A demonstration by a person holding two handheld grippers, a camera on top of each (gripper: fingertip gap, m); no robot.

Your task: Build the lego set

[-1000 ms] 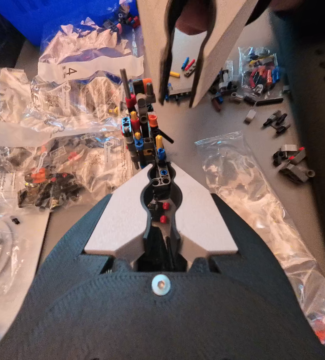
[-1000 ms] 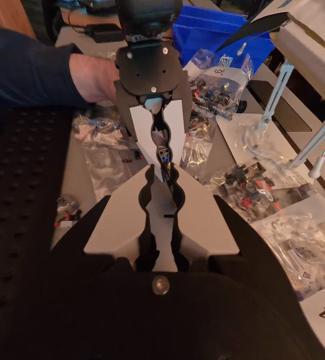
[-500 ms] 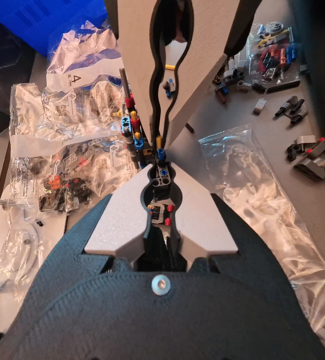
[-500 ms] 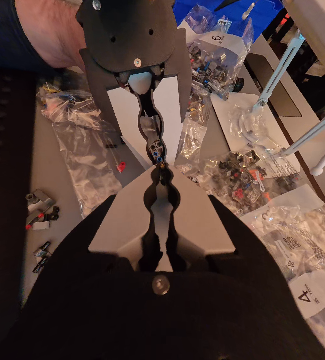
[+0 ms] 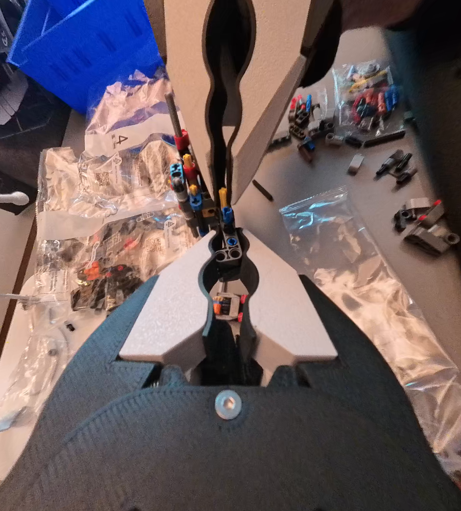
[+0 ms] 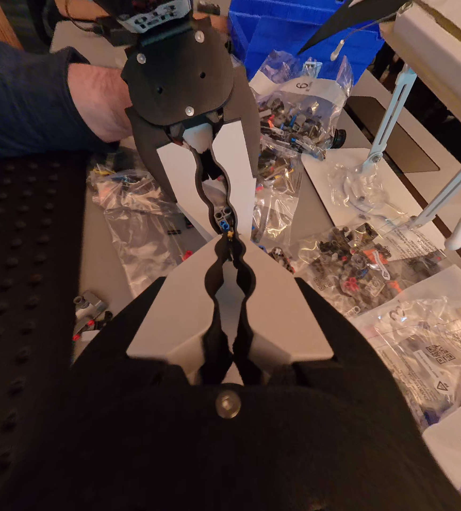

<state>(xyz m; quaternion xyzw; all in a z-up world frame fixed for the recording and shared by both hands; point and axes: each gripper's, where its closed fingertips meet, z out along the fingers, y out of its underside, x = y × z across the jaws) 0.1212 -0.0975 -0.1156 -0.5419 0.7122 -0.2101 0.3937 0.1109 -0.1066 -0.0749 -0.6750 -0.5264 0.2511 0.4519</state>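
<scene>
Success in this step, I judge, needs the left gripper (image 5: 228, 235), closed on the lego assembly (image 5: 229, 246), steady while the right gripper (image 6: 230, 243), nearly closed just ahead, aligns with the yellow axle (image 5: 223, 197).

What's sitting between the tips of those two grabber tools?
A yellow peg sticking out of the lego assembly held by the left gripper; the right gripper closes on it, seen in both views.

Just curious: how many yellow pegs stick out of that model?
3 yellow pegs: two stacked on the model's left side, one at the right gripper's tips; others may be hidden.
</scene>
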